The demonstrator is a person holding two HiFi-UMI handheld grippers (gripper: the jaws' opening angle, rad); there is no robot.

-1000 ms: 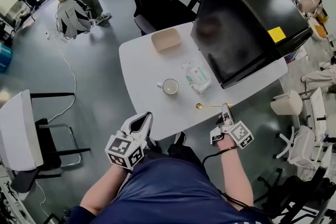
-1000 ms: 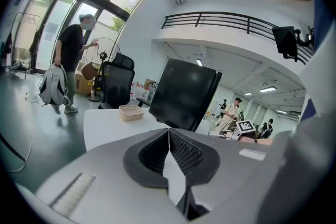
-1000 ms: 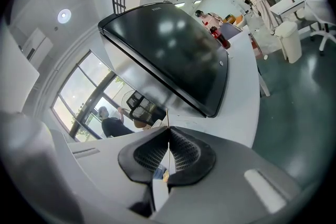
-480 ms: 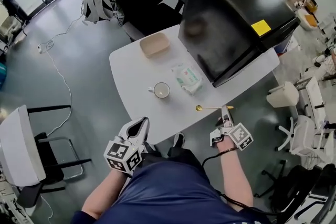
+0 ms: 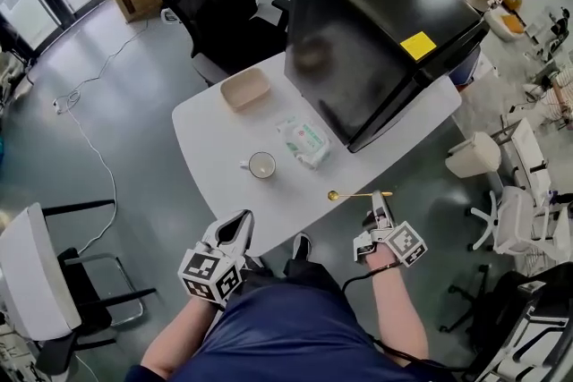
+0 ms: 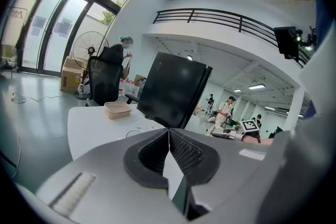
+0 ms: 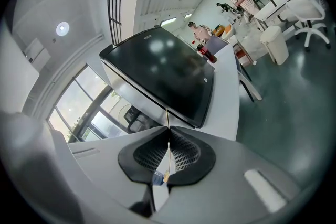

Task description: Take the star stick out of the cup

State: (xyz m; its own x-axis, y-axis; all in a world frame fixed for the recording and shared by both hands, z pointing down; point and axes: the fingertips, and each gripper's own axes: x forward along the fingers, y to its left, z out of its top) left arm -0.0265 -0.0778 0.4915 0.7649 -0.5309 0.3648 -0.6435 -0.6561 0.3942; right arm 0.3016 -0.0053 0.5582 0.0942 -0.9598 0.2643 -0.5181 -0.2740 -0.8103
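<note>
A white cup (image 5: 261, 165) stands on the white table (image 5: 206, 139), nothing showing in it. The gold star stick (image 5: 356, 194) lies level just over the table's near edge, its round end toward the cup and about a hand's width right of it. My right gripper (image 5: 381, 199) is shut on the stick's other end; in the right gripper view the thin stick (image 7: 167, 119) runs up from between the pressed pads of the right gripper (image 7: 169, 135). My left gripper (image 5: 239, 221) hangs below the table's front edge, shut and empty, as the left gripper (image 6: 168, 131) shows in its own view.
A beige tray (image 5: 244, 89) sits at the table's far side and a packet of wipes (image 5: 303, 141) beside the cup. A big black box (image 5: 376, 31) covers the table's right half. A black chair (image 5: 215, 4) stands behind; white chairs (image 5: 31, 255) flank me.
The head view has swung, so the table sits further left and the person at the back has left the frame. Both grippers keep their places; the stick stays in the right one.
</note>
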